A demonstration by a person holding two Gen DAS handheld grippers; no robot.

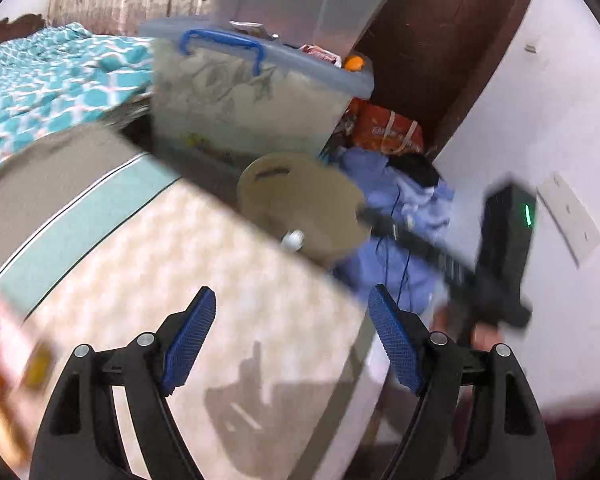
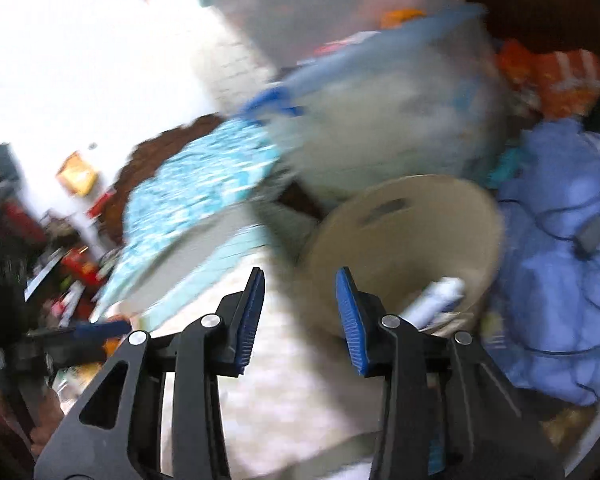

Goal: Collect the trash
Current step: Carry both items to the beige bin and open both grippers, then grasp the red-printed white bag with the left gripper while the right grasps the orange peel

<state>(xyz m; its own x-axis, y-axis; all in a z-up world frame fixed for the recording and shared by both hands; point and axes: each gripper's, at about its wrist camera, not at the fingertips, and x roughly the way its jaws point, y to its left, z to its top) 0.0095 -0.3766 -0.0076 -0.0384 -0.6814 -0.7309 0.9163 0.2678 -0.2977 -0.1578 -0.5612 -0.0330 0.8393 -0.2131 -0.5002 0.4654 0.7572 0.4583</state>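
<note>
A cluttered bedroom corner: mattress (image 1: pixel 204 264), storage box (image 1: pixel 252 92), blue clothes (image 2: pixel 560 280). My right gripper (image 2: pixel 300 300) is spread and empty beside the tan bin (image 2: pixel 404 240), where white trash (image 2: pixel 436 300) lies inside. My left gripper (image 1: pixel 292 332) is spread too. I'd slow down; everything's blurred, so aim suffers.
</note>
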